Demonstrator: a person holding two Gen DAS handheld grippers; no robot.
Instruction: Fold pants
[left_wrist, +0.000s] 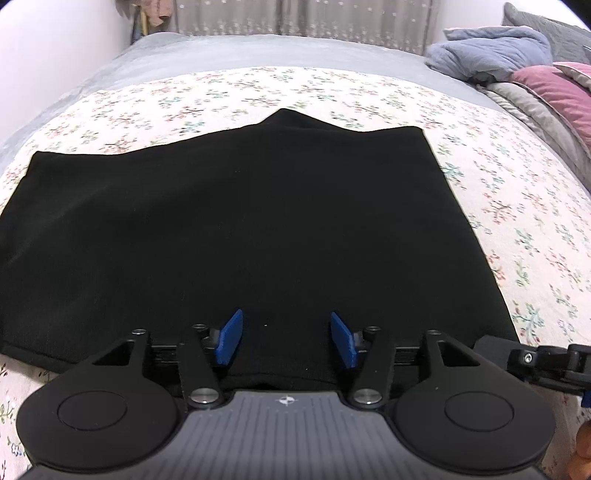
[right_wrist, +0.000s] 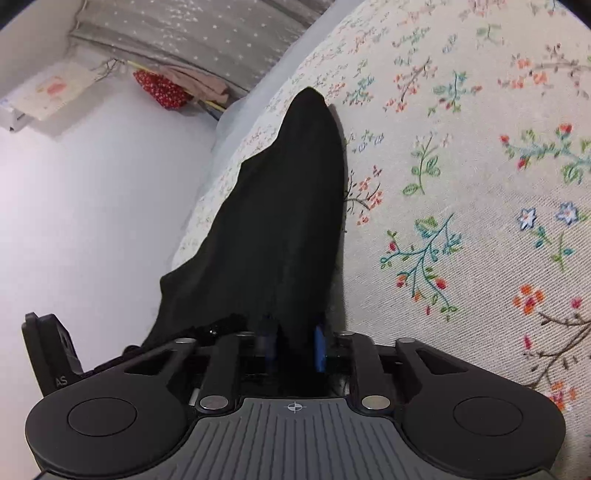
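The black pants lie folded into a broad flat slab on the bed's floral bedspread, near edge towards the person. The left tool hovers over that near edge with its blue pads standing apart and nothing pinched between them. The right tool sits at the right-hand corner, its pads drawn close together with black cloth bunched between them, so it looks clamped on the pants. The risk, I'd say, is lopsidedness: if the right side lifts while the left has no hold, the slab could twist and the layers slide out of line. The right pinch may also have caught only the top layer, leaving the lower ones behind on the bed.
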